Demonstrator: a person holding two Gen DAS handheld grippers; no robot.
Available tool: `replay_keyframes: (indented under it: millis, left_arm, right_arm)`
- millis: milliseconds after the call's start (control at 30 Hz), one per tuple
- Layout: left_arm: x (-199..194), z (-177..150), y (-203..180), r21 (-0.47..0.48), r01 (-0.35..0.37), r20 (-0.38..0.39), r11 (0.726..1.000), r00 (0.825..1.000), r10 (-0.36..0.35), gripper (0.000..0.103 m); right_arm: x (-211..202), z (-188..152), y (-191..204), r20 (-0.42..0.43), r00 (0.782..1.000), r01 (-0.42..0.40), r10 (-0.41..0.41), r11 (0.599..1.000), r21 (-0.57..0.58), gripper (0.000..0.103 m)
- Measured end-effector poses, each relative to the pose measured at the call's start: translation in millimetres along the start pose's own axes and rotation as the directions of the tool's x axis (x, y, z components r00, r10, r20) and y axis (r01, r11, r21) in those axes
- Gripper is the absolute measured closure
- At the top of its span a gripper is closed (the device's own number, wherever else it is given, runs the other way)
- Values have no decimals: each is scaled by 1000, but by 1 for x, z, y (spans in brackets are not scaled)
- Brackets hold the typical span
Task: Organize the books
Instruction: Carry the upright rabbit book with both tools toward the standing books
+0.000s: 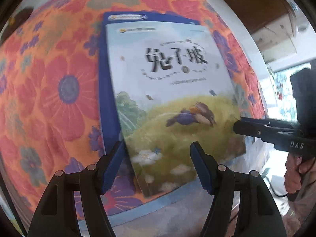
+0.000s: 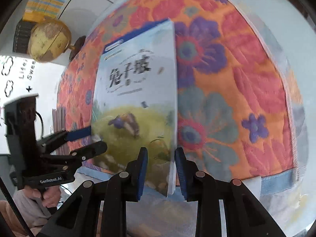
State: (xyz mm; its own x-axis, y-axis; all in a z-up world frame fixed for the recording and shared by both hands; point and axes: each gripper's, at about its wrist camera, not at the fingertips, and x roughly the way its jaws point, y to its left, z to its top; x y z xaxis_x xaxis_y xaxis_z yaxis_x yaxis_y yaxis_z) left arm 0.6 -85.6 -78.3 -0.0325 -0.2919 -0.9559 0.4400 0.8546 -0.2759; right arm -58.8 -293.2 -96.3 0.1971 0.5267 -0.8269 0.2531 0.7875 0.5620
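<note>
Pale book (image 1: 169,90) edge between right tool (image 2: 161,169) pads, seemingly gripped; left tool (image 1: 157,167) wide.

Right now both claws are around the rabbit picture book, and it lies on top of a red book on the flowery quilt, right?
Not quite: the book underneath is blue, not red, as the left wrist view shows. The rest holds: the left claw and right claw are around the rabbit picture book on the flowery quilt.
</note>
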Motion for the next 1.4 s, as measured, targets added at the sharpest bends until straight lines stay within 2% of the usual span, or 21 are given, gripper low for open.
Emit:
replay_keyframes:
  millis: [100, 200, 267, 400, 500, 567, 633, 700, 733, 767, 833, 900, 1033, 1133, 1233, 1267, 1333, 1367, 1400]
  left_arm:
    - [-6, 3, 9, -49, 93, 23, 995, 996, -91, 39]
    - [-7, 7, 15, -55, 130, 48, 990, 991, -127, 42]
    - [-7, 8, 18, -70, 146, 56, 987, 988, -142, 45]
    - [-11, -1, 12, -64, 134, 74, 989, 989, -129, 46]
    - [-11, 8, 18, -74, 119, 64, 990, 991, -114, 46]
    - [-8, 14, 19, -90, 120, 72, 989, 991, -113, 46]
    - [-14, 11, 30, -108, 161, 86, 981, 985, -152, 46]
    - [-9, 12, 41, -136, 211, 85, 968, 976, -201, 46]
    - [-10, 13, 47, -140, 242, 102, 960, 968, -229, 52]
    - [-11, 15, 52, -150, 249, 99, 957, 967, -236, 58]
    - [-10, 18, 63, -184, 281, 90, 942, 959, -268, 70]
    - [-9, 20, 69, -194, 303, 86, 933, 953, -292, 71]
    - [-10, 26, 57, -107, 255, 59, 961, 967, -250, 71]
    - [-11, 34, 56, -106, 232, 53, 967, 972, -228, 71]
    - [-19, 38, 34, -3, 95, 62, 996, 994, -94, 71]
    - [-26, 37, 30, 27, 73, 77, 997, 994, -75, 71]
    - [-38, 35, 28, 34, 116, 97, 993, 988, -119, 71]
    - [-44, 33, 27, 35, 140, 95, 990, 985, -142, 71]
    - [-47, 31, 25, 46, 134, 94, 990, 986, -137, 71]
  right_arm:
    - [0, 11, -15, 53, 998, -26, 23, 998, 55, 74]
    - [4, 22, -27, 75, 992, -112, 103, 985, 128, 74]
    - [5, 25, -26, 75, 990, -130, 122, 985, 117, 74]
    - [5, 23, -17, 72, 991, -120, 115, 991, 67, 74]
    - [2, 19, -6, 93, 992, -94, 87, 993, 68, 74]
    - [-6, 11, 3, 113, 988, -108, 104, 994, 33, 76]
    - [-8, 10, 10, 118, 988, -99, 98, 995, 9, 77]
    - [-1, 10, 9, 96, 994, -55, 54, 998, 7, 77]
    - [5, 10, 3, 84, 996, -43, 41, 999, 21, 78]
    - [10, 11, -6, 80, 995, -67, 63, 997, 49, 78]
    - [9, 12, -23, 95, 984, -158, 148, 982, 102, 80]
    - [11, 13, -30, 90, 978, -199, 189, 974, 113, 81]
    - [12, 17, -32, 85, 974, -218, 211, 973, 78, 81]
    - [10, 21, -36, 90, 967, -244, 237, 966, 86, 81]
    - [2, 16, -13, 97, 983, -151, 153, 988, -23, 89]
    - [0, 15, -5, 103, 983, -147, 151, 988, -44, 94]
    - [-11, 15, 4, 123, 972, -196, 201, 979, -54, 97]
    - [-15, 15, 10, 128, 974, -181, 189, 981, -70, 97]
    - [-18, 14, 17, 133, 977, -154, 166, 984, -93, 97]
